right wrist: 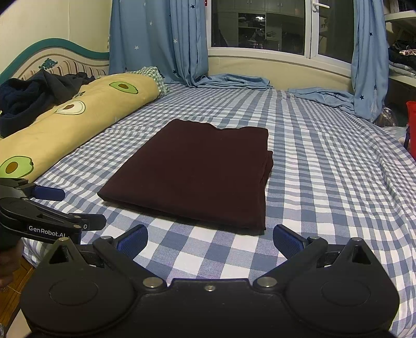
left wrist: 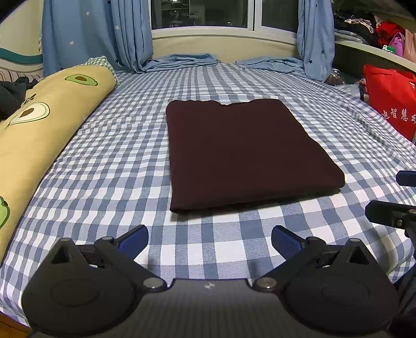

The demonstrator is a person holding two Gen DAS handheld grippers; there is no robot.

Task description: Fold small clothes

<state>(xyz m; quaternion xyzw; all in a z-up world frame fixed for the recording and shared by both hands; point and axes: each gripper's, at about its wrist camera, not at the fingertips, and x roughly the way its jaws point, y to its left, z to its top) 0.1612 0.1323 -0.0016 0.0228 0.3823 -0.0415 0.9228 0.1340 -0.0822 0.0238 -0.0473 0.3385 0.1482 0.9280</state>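
Blue-padded jaws on the left tongs (left wrist: 210, 240) and the right tongs (right wrist: 210, 240) gape wide, gripping nothing, low over the checked bedsheet (left wrist: 104, 166). Just beyond them, toward twelve o'clock, the dark maroon garment (left wrist: 234, 150) lies flat, apparently folded into a tidy rectangle at mid-bed. Pinching only its top layer could, I think, drag the stack askew. Farther off at ten o'clock rests an avocado-print bolster (left wrist: 46, 117).

folded cloth (left wrist: 241, 153) lies mid-bed (left wrist: 109, 166), bolster (left wrist: 44, 124) to its left, window (left wrist: 202, 13) behind.
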